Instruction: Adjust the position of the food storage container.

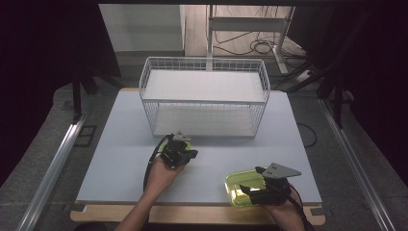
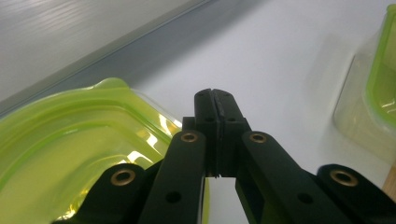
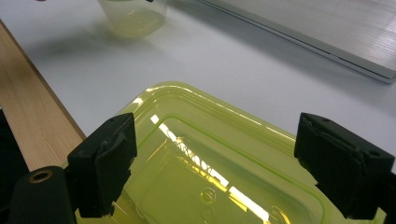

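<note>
Item: green lid, translucent, rectangular with rounded corners. Lies flat on the near right part of the worktop, close to the front edge. The right gripper stands over it with its jaws spread wide, one to each side of the lid's width, the pads not seen pressing on it.

Item: left gripper, near the middle of the worktop, just in front of the wire basket. Jaws brought fully together, nothing between the tips. A second green piece of the same translucent plastic lies directly beside and beneath it on its left; whether gripper and piece touch cannot be told.

Item: green container, seen from the right gripper view, far left of the lid and well apart from it, partly under the left gripper.

Item: white wire basket, two shelves, at the far middle of the worktop, open front toward the person.

Item: wooden board, edging the worktop at the near side.

Item: cables and a table frame on the floor beyond.
</note>
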`<act>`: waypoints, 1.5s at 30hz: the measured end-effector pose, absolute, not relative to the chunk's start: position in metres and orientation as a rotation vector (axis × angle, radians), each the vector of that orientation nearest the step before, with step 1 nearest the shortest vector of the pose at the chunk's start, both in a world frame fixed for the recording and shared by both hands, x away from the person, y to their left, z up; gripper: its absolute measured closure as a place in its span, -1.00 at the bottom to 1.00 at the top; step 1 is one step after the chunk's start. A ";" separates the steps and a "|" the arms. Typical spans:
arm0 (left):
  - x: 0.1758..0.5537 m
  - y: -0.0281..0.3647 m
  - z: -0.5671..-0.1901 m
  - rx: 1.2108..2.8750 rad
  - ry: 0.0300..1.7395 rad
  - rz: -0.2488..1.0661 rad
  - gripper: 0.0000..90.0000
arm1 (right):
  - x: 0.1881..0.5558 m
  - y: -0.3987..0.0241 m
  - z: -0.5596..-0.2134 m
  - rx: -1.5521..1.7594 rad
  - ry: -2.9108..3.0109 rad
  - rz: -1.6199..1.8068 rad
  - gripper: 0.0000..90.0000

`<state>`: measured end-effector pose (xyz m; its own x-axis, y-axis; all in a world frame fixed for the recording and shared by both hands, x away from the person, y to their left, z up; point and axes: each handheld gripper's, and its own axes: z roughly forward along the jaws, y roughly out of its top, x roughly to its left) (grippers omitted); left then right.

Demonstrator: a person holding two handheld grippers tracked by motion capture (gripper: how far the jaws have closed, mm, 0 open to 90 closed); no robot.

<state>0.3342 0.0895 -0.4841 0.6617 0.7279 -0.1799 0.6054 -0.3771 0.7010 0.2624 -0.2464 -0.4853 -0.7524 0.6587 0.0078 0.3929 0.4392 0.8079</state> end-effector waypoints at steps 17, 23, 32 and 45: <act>0.341 0.108 -0.486 2.096 1.090 0.260 1.00 | 0.263 -0.246 -0.486 0.909 2.393 1.203 -0.69; 0.347 0.106 -0.485 2.126 1.103 0.285 1.00 | 0.262 -0.246 -0.486 0.908 2.387 1.207 -0.69; 0.349 0.127 -0.490 2.114 1.164 0.292 1.00 | 0.263 -0.246 -0.486 0.918 2.389 1.205 -0.69; 0.344 0.156 -0.494 2.106 1.231 0.323 1.00 | 0.264 -0.249 -0.486 0.963 2.387 1.201 -0.68</act>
